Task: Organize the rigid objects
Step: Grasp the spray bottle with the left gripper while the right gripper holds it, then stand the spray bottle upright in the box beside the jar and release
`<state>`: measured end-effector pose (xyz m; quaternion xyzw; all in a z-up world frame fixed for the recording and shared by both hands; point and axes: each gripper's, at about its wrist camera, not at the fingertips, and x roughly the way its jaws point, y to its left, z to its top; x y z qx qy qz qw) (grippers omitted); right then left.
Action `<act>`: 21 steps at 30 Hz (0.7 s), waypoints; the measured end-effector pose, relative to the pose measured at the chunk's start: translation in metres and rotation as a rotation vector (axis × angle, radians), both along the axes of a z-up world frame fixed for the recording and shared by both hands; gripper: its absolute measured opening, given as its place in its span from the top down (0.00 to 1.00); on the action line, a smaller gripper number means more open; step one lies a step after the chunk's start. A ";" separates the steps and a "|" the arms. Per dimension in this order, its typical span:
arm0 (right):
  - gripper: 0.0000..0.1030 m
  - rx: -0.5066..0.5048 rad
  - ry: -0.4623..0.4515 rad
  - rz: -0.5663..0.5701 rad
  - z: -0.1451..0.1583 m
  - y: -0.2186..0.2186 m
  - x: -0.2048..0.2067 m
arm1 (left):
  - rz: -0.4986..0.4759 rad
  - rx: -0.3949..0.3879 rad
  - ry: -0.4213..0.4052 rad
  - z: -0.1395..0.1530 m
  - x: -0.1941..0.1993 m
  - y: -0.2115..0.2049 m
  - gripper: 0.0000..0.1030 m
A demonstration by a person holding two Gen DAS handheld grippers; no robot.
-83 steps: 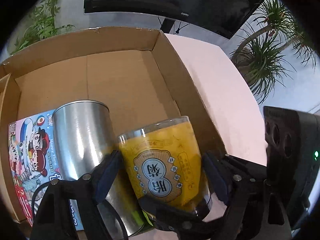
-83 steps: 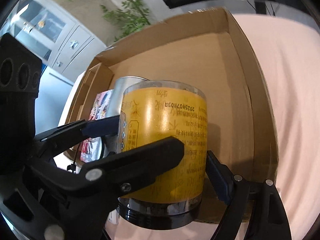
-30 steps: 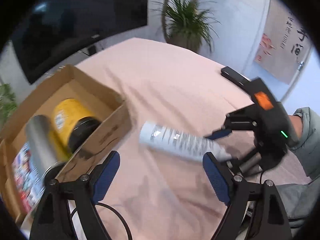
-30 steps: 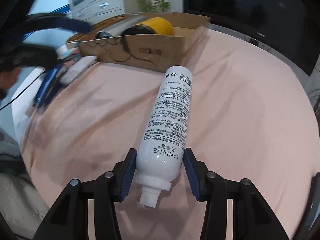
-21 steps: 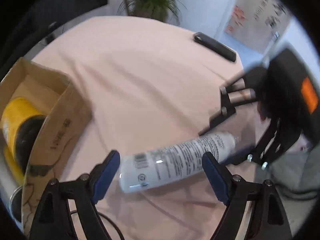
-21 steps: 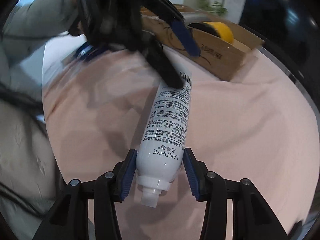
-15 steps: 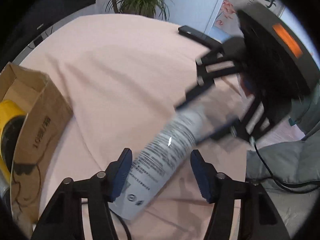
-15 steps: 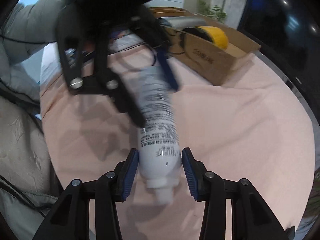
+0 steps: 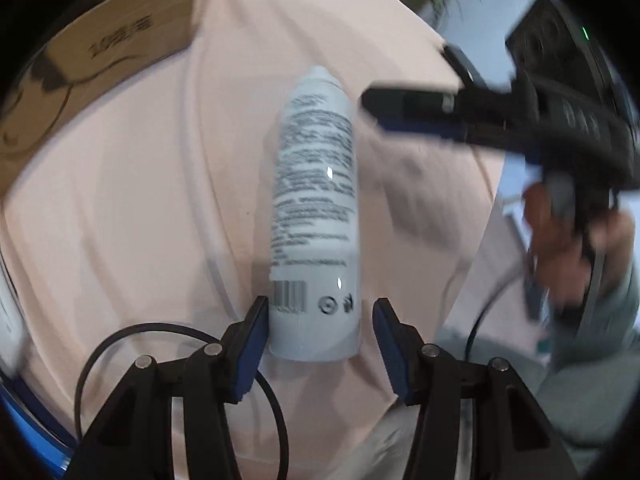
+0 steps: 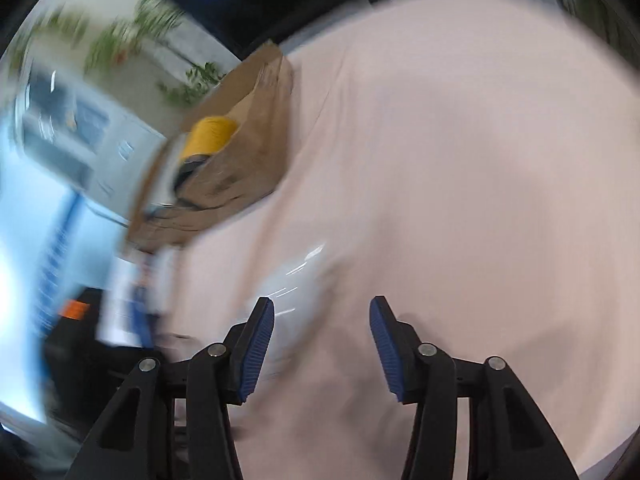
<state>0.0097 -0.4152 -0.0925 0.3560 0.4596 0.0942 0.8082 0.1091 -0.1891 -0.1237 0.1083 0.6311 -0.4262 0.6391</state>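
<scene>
The white bottle (image 9: 314, 216) lies on the pink cloth (image 9: 132, 220), its flat base between the blue pads (image 9: 250, 350) of the left gripper (image 9: 316, 344). Those jaws have just been closing around the base; the left pad touches it, while a slim gap shows at the right pad, so no firm pinch yet. The right gripper (image 10: 320, 344) has just been opening and stands spread over bare cloth, holding nothing. Its view is heavily blurred. The cardboard box (image 10: 236, 168), well apart, holds a yellow jar (image 10: 208, 136).
</scene>
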 end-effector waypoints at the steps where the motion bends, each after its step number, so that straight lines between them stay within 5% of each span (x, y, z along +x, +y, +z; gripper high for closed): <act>1: 0.52 0.015 0.014 0.003 -0.002 0.008 0.004 | 0.024 -0.016 0.017 0.001 0.002 0.001 0.53; 7: 0.52 -0.008 0.083 -0.019 -0.018 0.035 0.038 | 0.103 -0.024 0.027 0.001 0.004 0.001 0.55; 9: 0.55 -0.142 0.066 0.014 -0.008 0.060 0.043 | 0.147 -0.021 0.042 0.002 0.004 0.003 0.56; 11: 0.56 -0.167 0.025 0.026 0.002 0.068 0.042 | 0.177 0.006 -0.042 0.015 0.002 0.007 0.57; 15: 0.58 -0.192 -0.093 0.050 0.046 0.072 0.051 | 0.253 -0.086 -0.212 0.071 0.012 0.013 0.57; 17: 0.58 -0.254 -0.257 0.092 0.114 0.072 0.076 | 0.302 -0.157 -0.309 0.110 0.031 0.015 0.57; 21: 0.58 -0.343 -0.418 0.136 0.187 0.073 0.129 | 0.387 -0.265 -0.355 0.153 0.084 0.019 0.57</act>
